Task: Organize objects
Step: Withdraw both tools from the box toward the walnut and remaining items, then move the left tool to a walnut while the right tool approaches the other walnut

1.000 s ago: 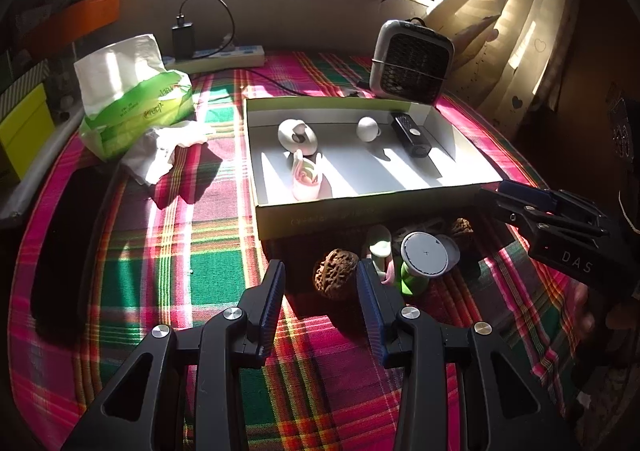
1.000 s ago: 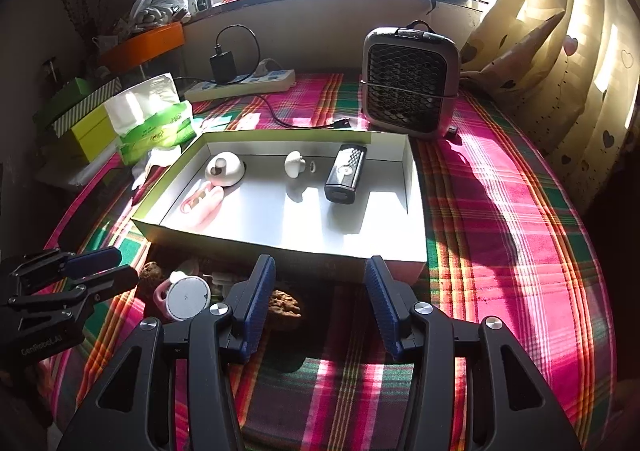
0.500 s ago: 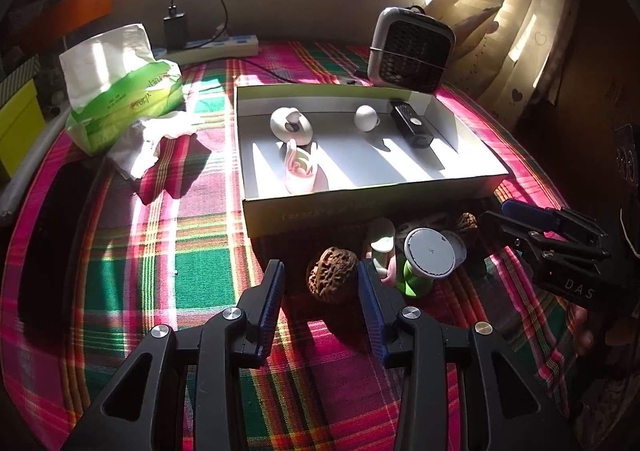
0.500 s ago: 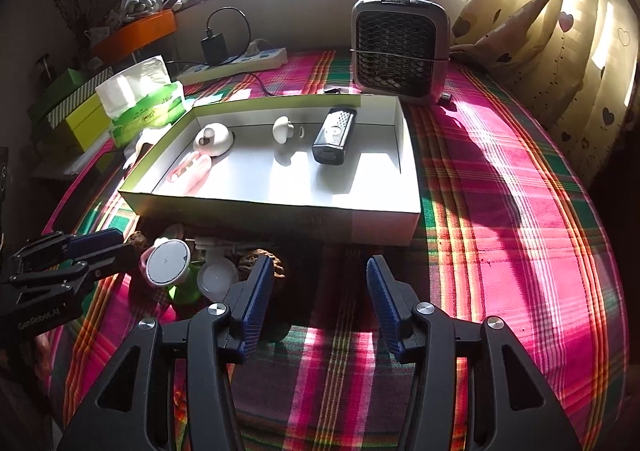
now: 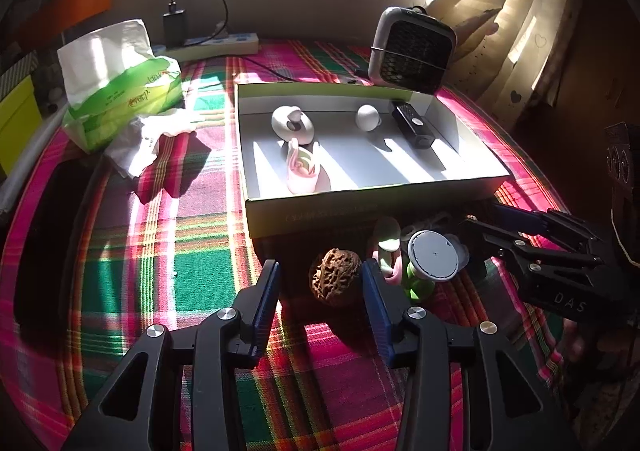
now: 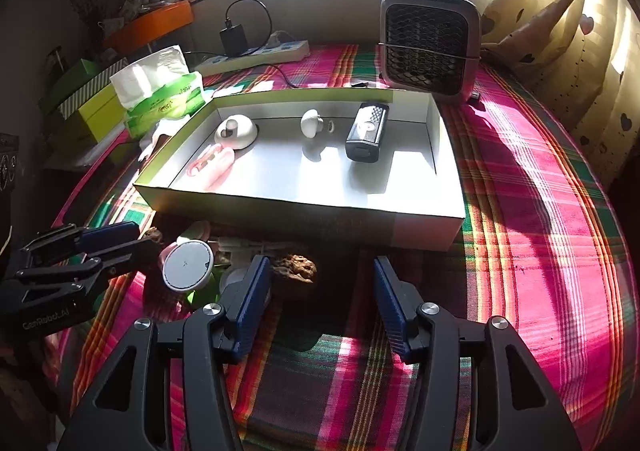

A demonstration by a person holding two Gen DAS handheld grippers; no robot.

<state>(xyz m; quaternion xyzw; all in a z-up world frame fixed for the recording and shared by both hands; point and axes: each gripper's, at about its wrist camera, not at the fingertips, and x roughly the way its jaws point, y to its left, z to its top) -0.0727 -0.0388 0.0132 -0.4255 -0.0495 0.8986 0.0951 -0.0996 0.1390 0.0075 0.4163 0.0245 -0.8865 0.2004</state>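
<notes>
Blue pads of the left hand-held gripper (image 5: 320, 283) are spreading apart, with a brown walnut (image 5: 335, 282) between them, not squeezed. Just right of it stand a pink and green toy (image 5: 387, 251) and a round white disc (image 5: 433, 256). Past them sits the white box (image 5: 360, 207) on the plaid bench (image 5: 160, 251). The right hand-held gripper (image 6: 320, 283) is opening too, with another walnut (image 6: 295, 269) near its left pad, untouched.

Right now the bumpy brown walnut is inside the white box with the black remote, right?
Not quite. The walnut is outside the white box, on the plaid cloth in front of it, as the left wrist view shows. The black remote is indeed inside the box.
</notes>
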